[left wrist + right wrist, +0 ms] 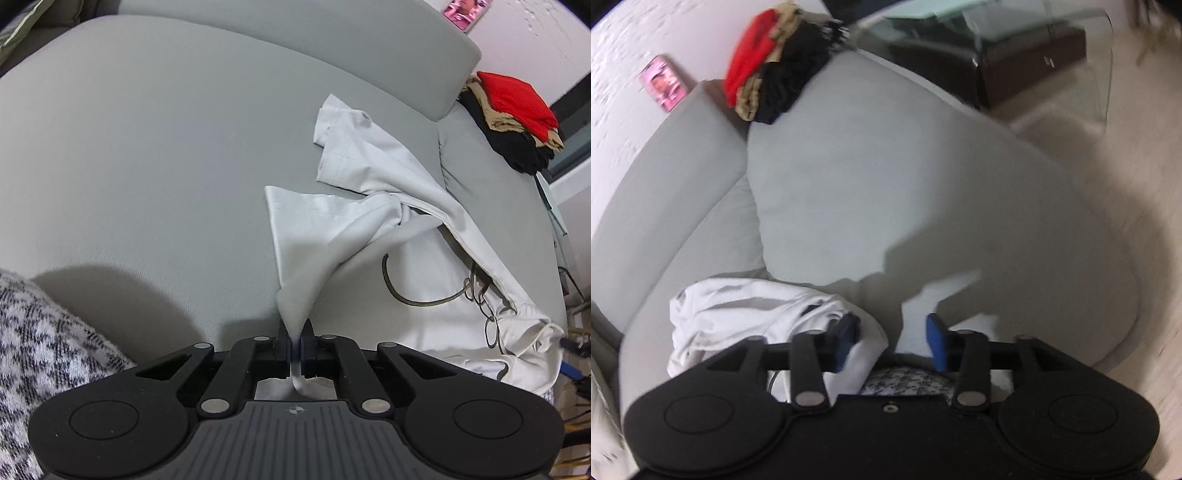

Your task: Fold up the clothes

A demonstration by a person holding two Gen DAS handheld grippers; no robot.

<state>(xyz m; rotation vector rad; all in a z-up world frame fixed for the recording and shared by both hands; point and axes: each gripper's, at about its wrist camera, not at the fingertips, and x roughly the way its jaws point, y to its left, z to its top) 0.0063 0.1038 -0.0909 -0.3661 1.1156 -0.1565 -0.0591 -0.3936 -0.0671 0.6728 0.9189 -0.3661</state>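
Note:
A pale grey-white garment (373,206) with a dark drawstring lies crumpled on the grey sofa seat (147,166). My left gripper (295,345) is shut on a pinched corner of it, and the cloth rises in a taut peak from the jaws. In the right wrist view the same white garment (746,314) bunches at the lower left. My right gripper (892,339) hovers over it with its blue pads apart. The left pad (846,339) overlaps the cloth; the gap between the pads is empty.
A pile of folded clothes, red on top of tan and black (517,114), sits at the sofa's far end (775,62). A black-and-white patterned fabric (44,354) lies at the near left. A glass table (1015,40) and pale floor lie beyond the sofa.

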